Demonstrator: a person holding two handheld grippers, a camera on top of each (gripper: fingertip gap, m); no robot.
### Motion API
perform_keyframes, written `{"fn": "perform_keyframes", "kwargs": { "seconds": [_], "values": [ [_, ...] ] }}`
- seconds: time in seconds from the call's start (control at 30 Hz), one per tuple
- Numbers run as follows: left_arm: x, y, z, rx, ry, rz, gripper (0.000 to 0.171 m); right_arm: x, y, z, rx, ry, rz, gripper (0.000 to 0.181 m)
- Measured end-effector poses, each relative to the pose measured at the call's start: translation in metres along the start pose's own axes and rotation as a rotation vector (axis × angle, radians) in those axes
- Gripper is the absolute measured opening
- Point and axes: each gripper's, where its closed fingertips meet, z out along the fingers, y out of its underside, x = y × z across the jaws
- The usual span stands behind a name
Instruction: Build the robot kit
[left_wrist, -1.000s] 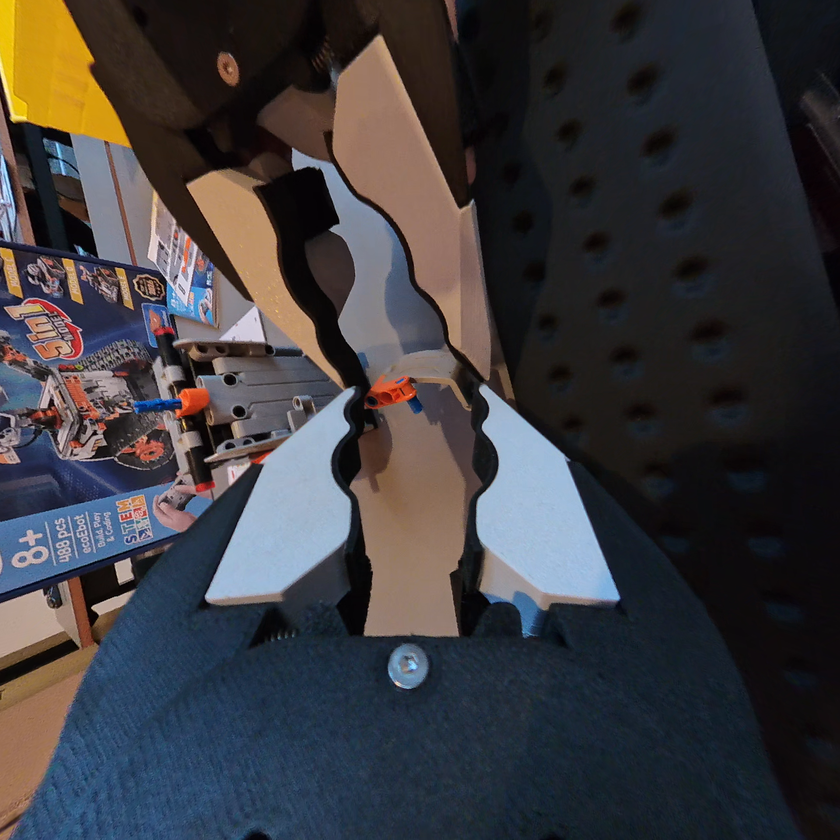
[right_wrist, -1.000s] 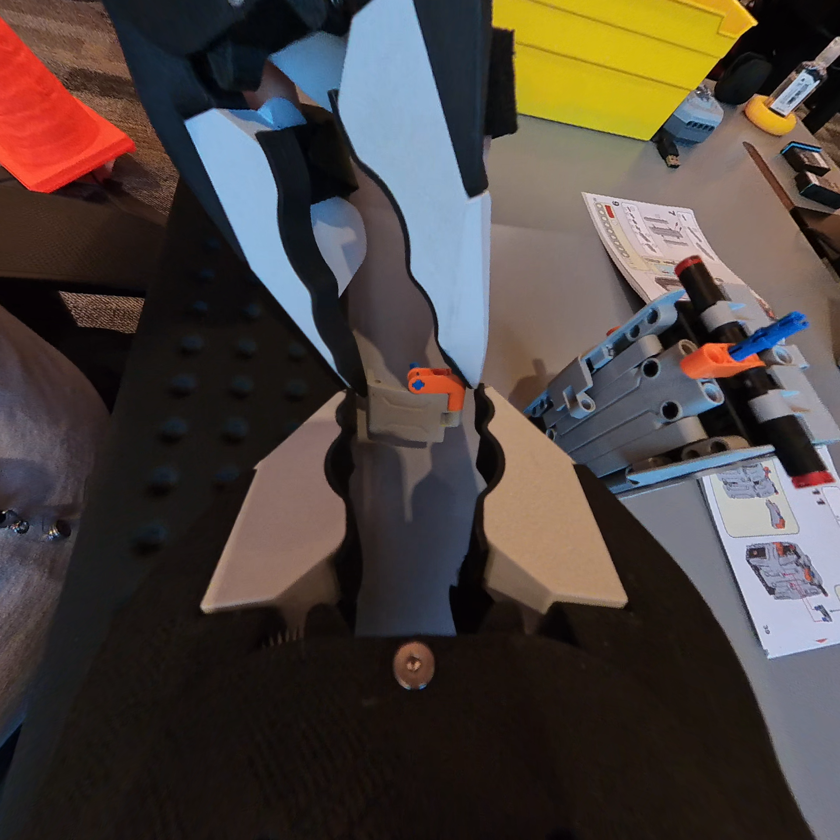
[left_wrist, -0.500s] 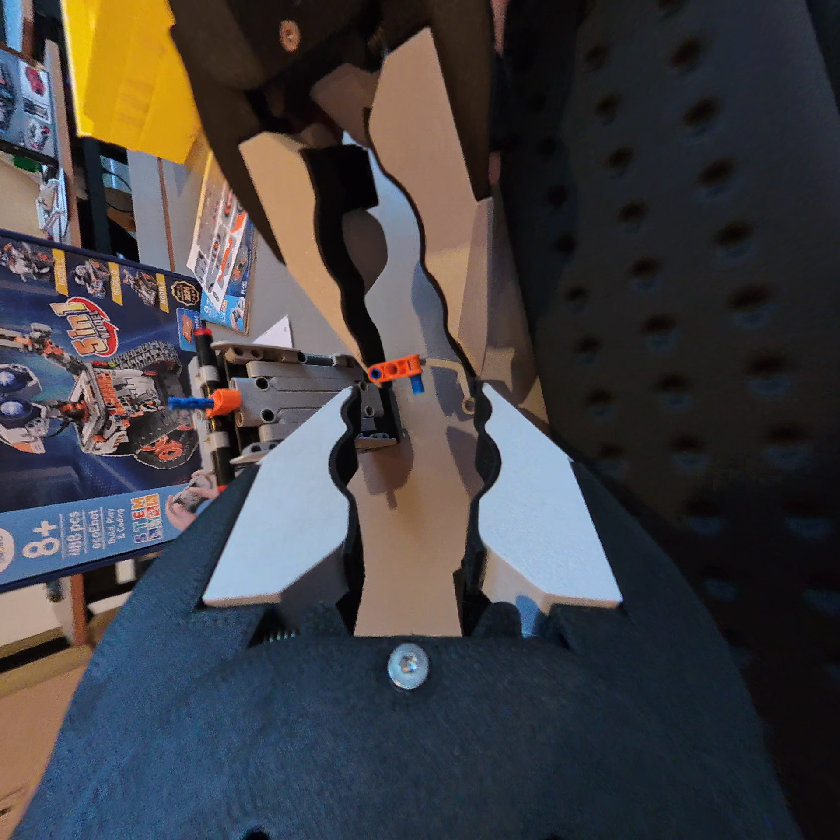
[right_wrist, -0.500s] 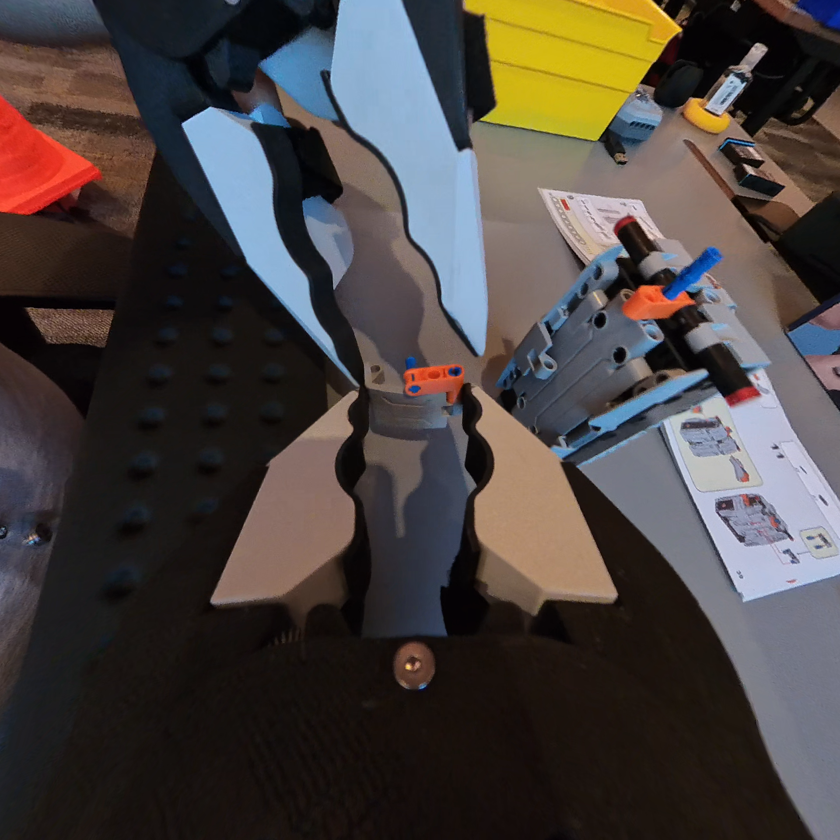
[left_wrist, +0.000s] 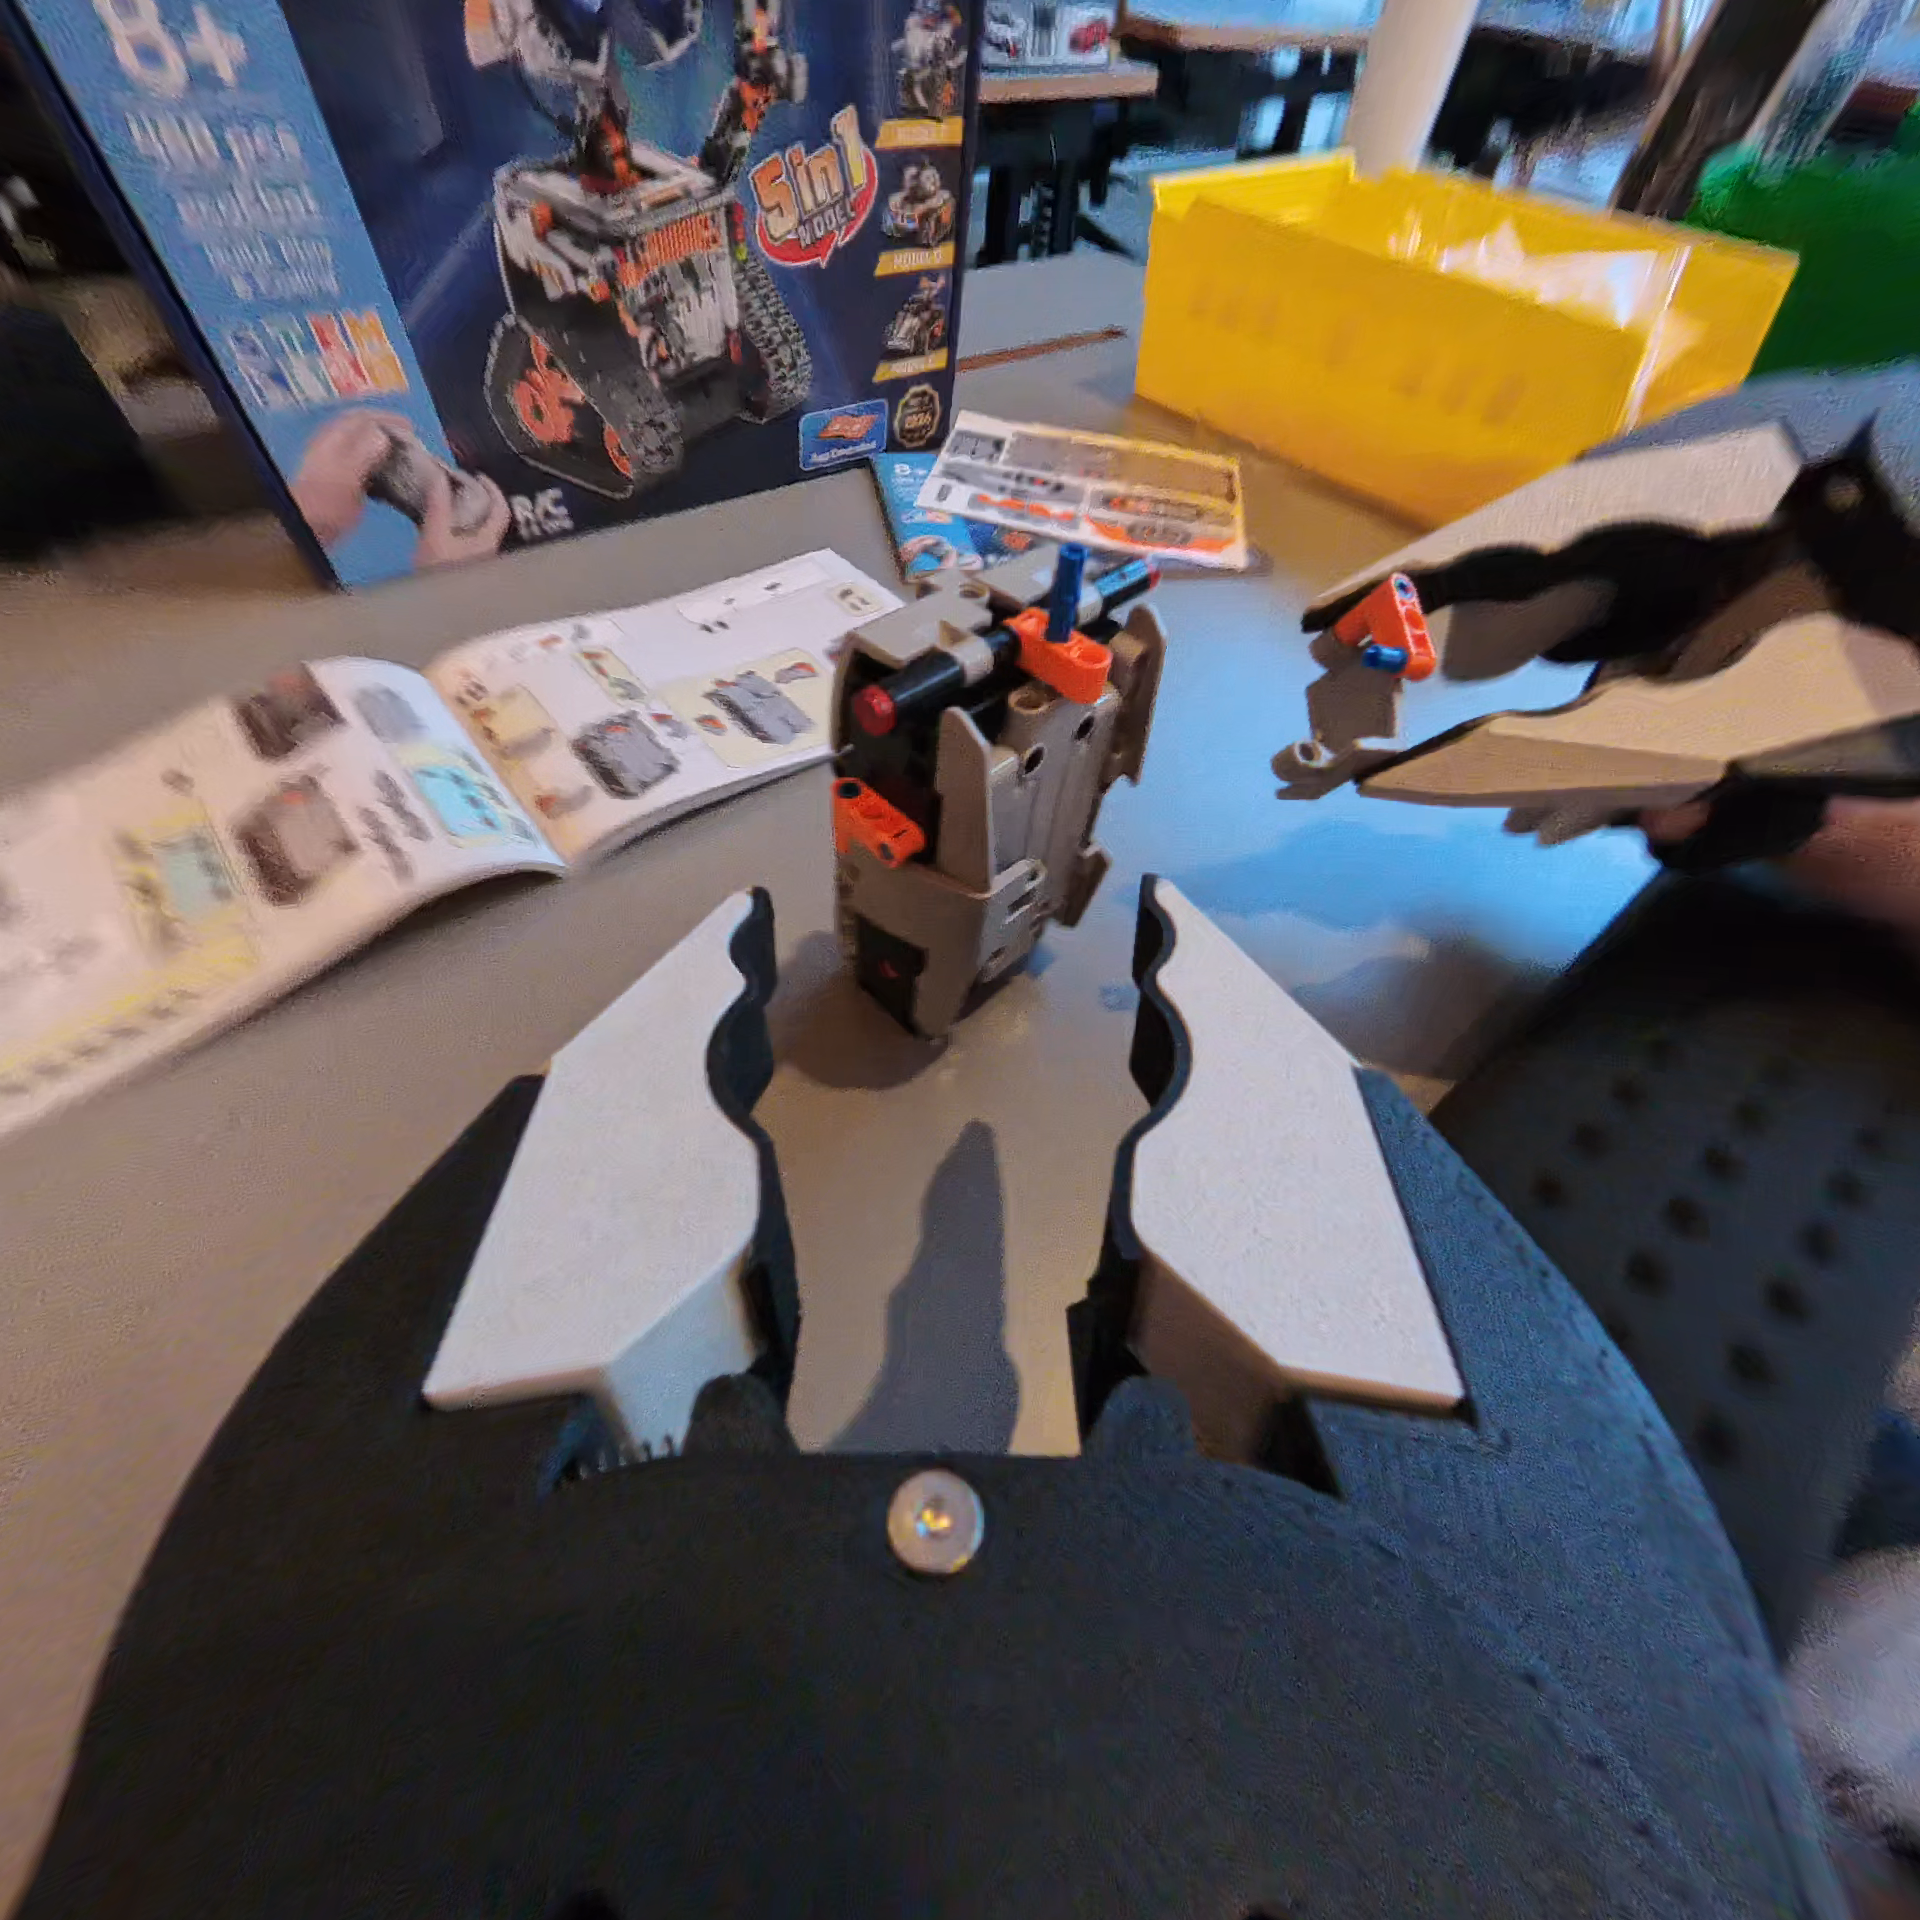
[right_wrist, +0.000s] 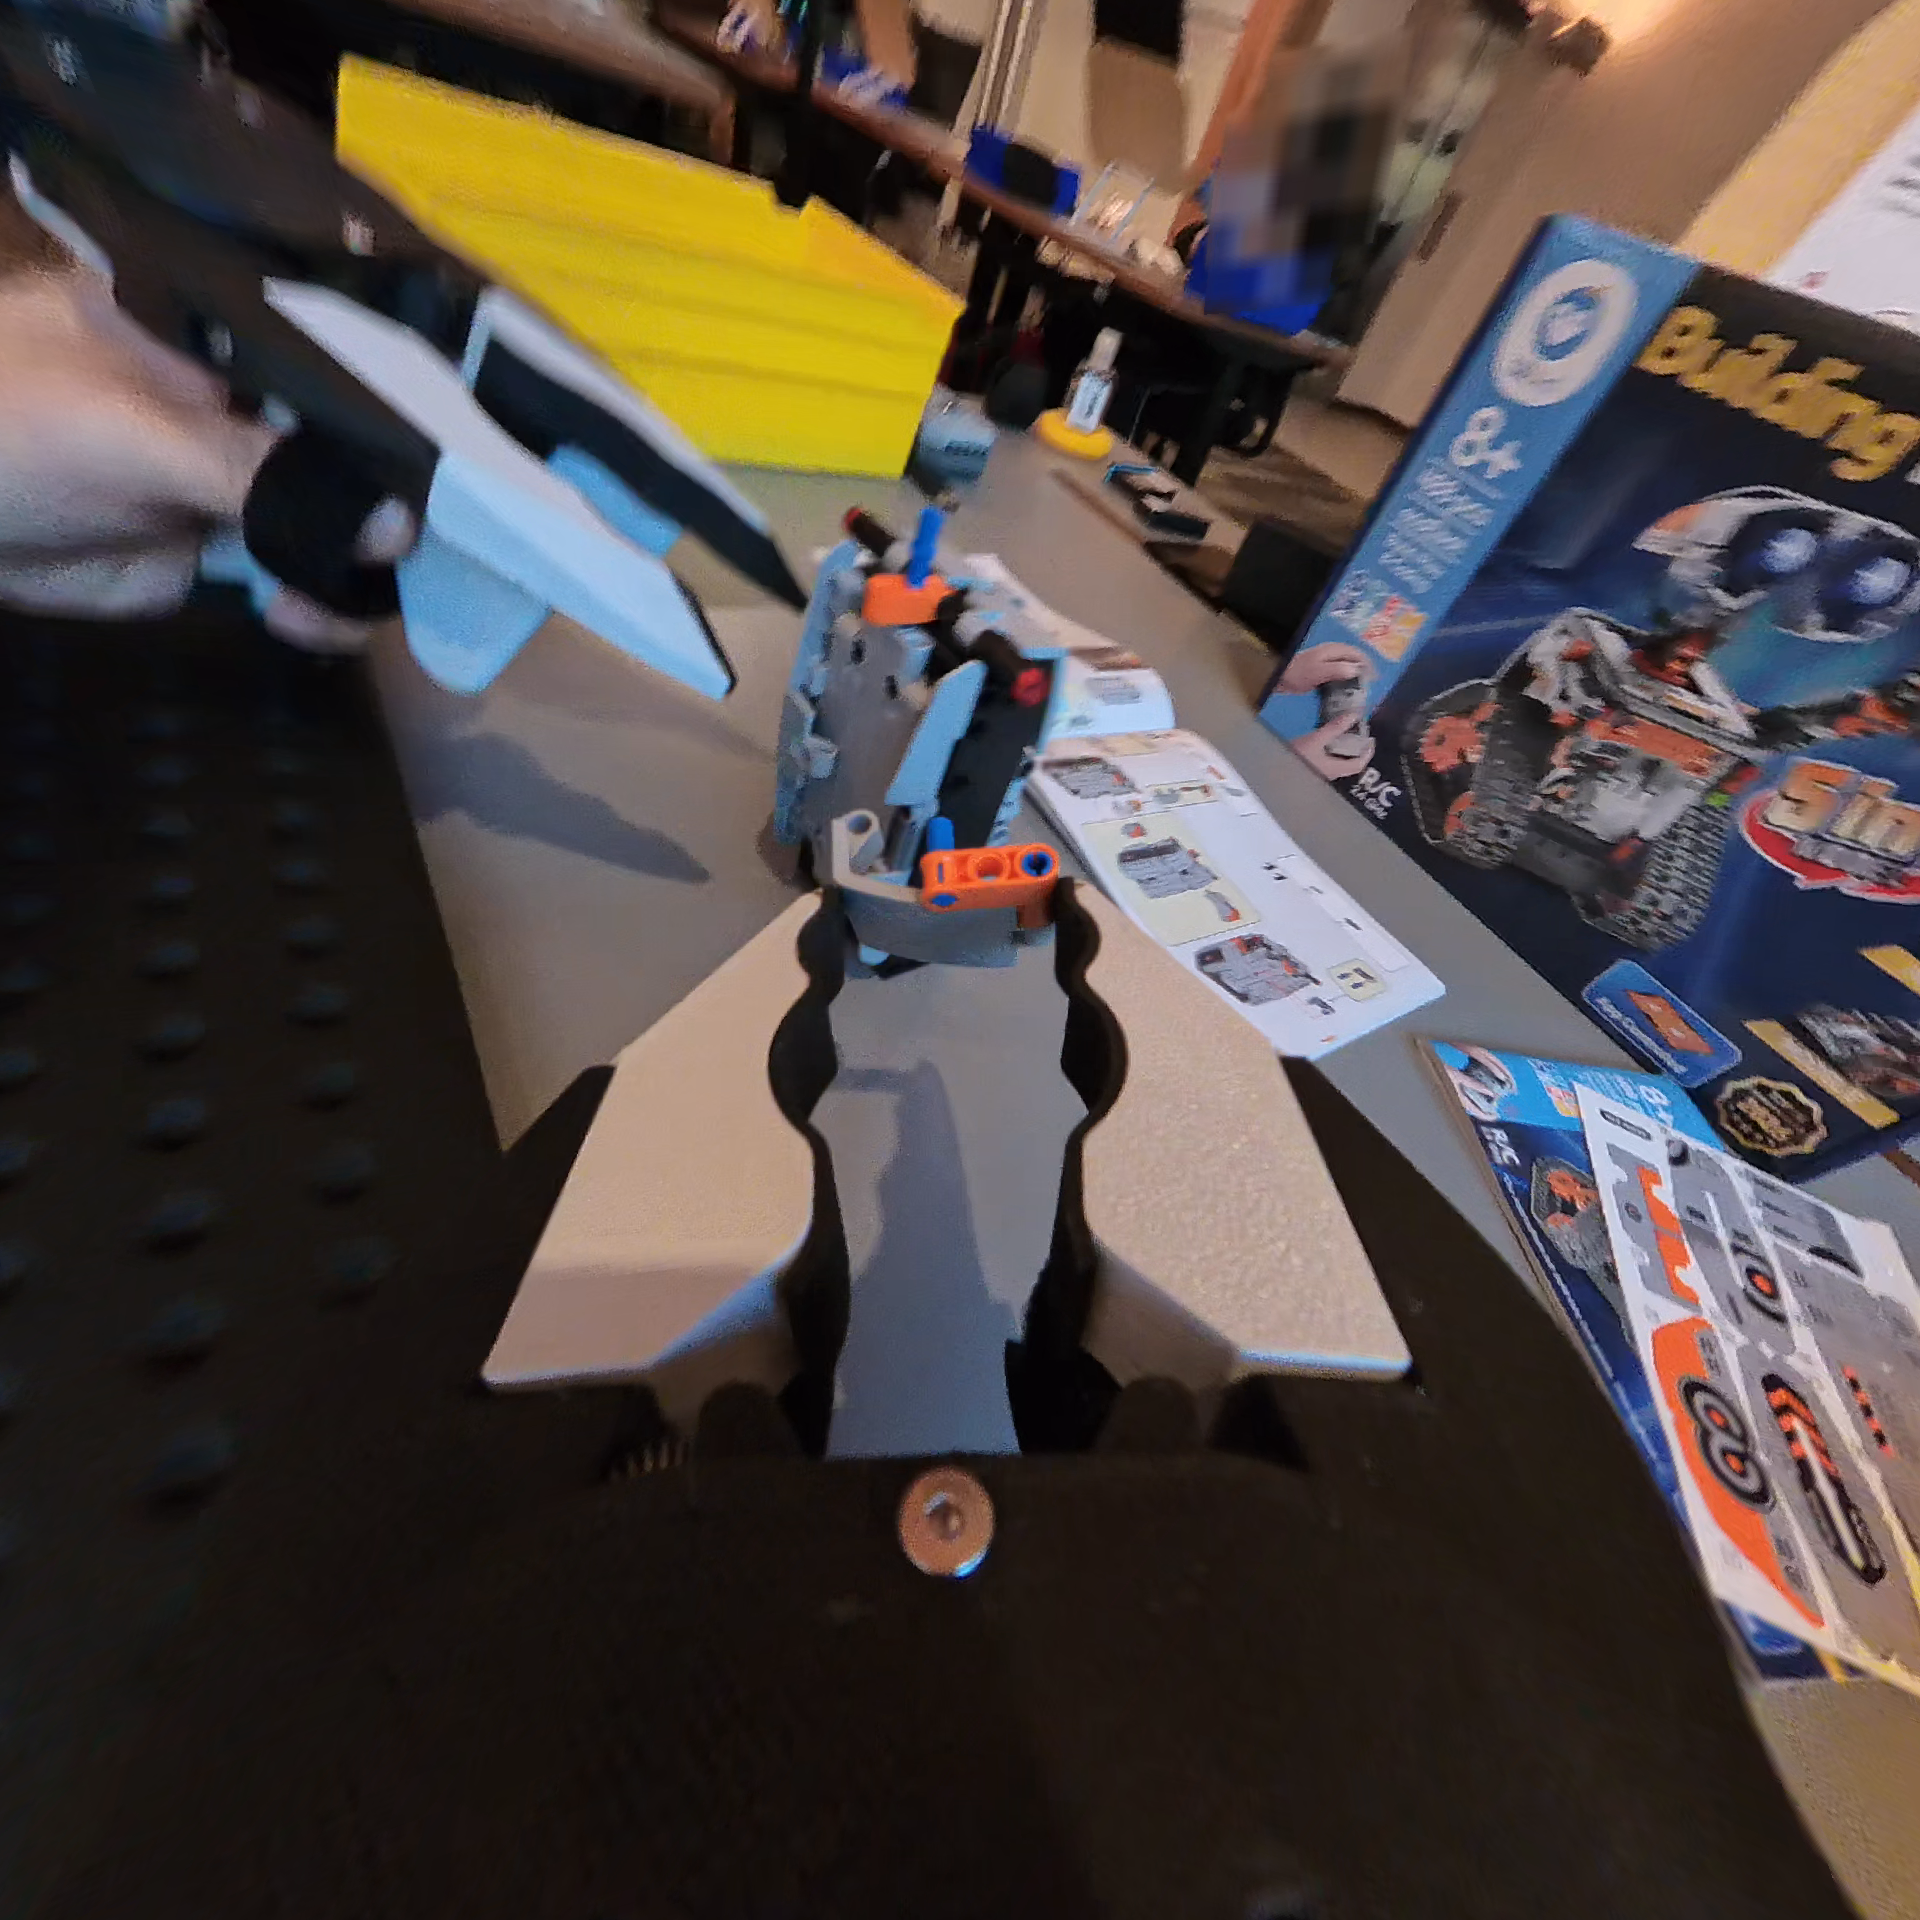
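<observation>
My left gripper (left_wrist: 951, 904) is open and empty, low over the grey table (left_wrist: 312, 1091). Just beyond its fingertips a grey brick model (left_wrist: 977, 790) with orange connectors and a black axle stands upright. My right gripper (right_wrist: 940, 904) is shut on a small grey panel piece (right_wrist: 935, 920) with an orange connector (right_wrist: 987, 871) and blue pins. In the left wrist view the right gripper (left_wrist: 1340, 696) holds this piece (left_wrist: 1351, 707) in the air to the right of the model. In the right wrist view the model (right_wrist: 883, 707) is behind the piece and the left gripper (right_wrist: 764, 644) is at upper left.
A blue toy box (left_wrist: 582, 260) stands at the back. An open instruction booklet (left_wrist: 364, 790) lies left of the model, and a leaflet with a sticker sheet (left_wrist: 1081, 488) lies behind it. A yellow bin (left_wrist: 1434, 312) is at the back right. A black perforated chair (left_wrist: 1704, 1195) is at the table's edge.
The two grippers were tip to tip around the small piece. They have swung apart. My left gripper has opened wider and now faces the model. The right keeps the piece.
</observation>
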Motion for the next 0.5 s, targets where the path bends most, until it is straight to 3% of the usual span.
{"fn": "perform_keyframes", "kwargs": {
  "seconds": [0.07, 0.13, 0.27, 0.33, 0.5],
  "values": [
    [-0.005, 0.001, 0.008, -0.003, -0.065, -0.044, 0.072, 0.012, -0.007, -0.01, 0.068, 0.028, 0.07, 0.04],
    [-0.012, -0.002, 0.015, -0.022, -0.151, -0.013, 0.093, 0.021, -0.014, -0.017, 0.132, 0.056, 0.118, 0.04],
    [-0.004, 0.002, 0.032, -0.069, -0.208, 0.016, 0.11, 0.03, -0.019, -0.027, 0.199, 0.086, 0.163, 0.039],
    [-0.001, 0.009, 0.039, -0.115, -0.242, 0.043, 0.113, 0.033, -0.02, -0.03, 0.212, 0.105, 0.171, 0.039],
    [-0.001, 0.007, 0.05, -0.124, -0.258, 0.04, 0.101, 0.03, -0.024, -0.029, 0.238, 0.081, 0.188, 0.04]
  ]
}}
